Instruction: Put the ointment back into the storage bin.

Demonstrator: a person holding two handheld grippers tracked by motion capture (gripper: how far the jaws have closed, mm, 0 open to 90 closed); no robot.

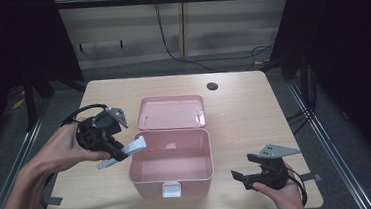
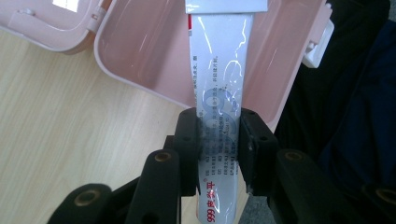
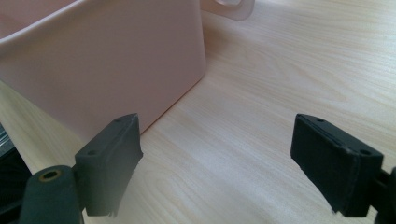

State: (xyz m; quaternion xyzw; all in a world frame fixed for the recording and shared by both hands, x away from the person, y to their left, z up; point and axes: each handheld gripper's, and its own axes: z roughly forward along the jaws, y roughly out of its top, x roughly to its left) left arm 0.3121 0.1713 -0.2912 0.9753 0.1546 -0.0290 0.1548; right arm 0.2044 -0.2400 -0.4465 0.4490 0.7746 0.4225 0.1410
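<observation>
White ointment tube [image 2: 218,107], light, soft and slick, is clenched mid-body by the left tongs [image 2: 218,149] at the pink box's [image 1: 171,171] nine o'clock rim; right tongs [image 3: 233,163] gape, released.

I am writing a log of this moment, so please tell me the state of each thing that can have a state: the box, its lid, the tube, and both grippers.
Pink box: open, inside looks empty.
Lid: swung back, lying flat behind the box.
White latch: hanging loose, unfastened.
Tube: clamped, held above the box's left rim.
Left gripper: shut on the tube.
Right gripper: open, holding nothing.
</observation>
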